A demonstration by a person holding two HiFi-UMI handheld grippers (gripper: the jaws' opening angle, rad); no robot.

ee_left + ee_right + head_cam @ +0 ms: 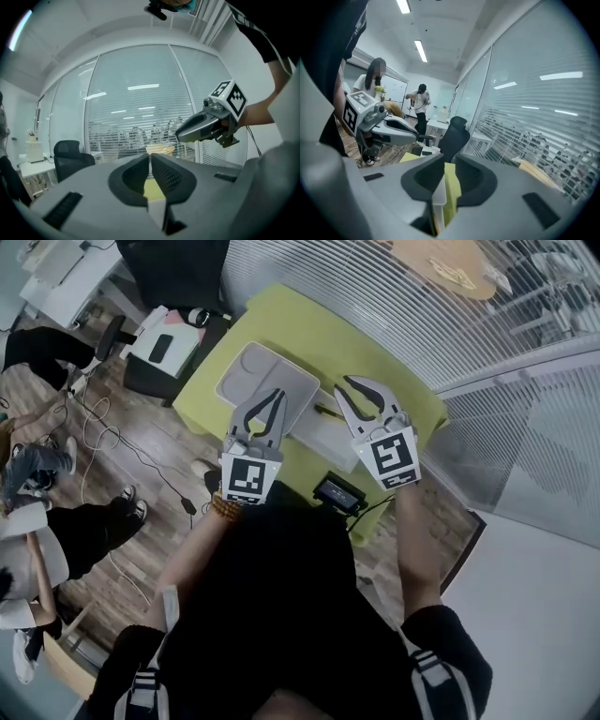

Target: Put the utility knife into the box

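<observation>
Both grippers hang in the air above a yellow-green table point(375, 362), empty. In the head view my left gripper point(277, 393) is over a white open box point(265, 379), its jaws closed to a thin slit; its own view point(150, 157) shows nothing between them. My right gripper point(345, 383) is beside it to the right, its jaws a small gap apart point(450, 161), with only the table and a white edge seen through the gap. A small dark and yellow object point(328, 412), likely the utility knife, lies on the table between the grippers, beside the box.
A white flat panel point(323, 442) lies next to the box, toward me. A black device point(339, 491) with a cable sits at the table's near edge. Glass walls with blinds point(394, 296) run behind the table. People point(37, 521) and cables are on the floor at the left.
</observation>
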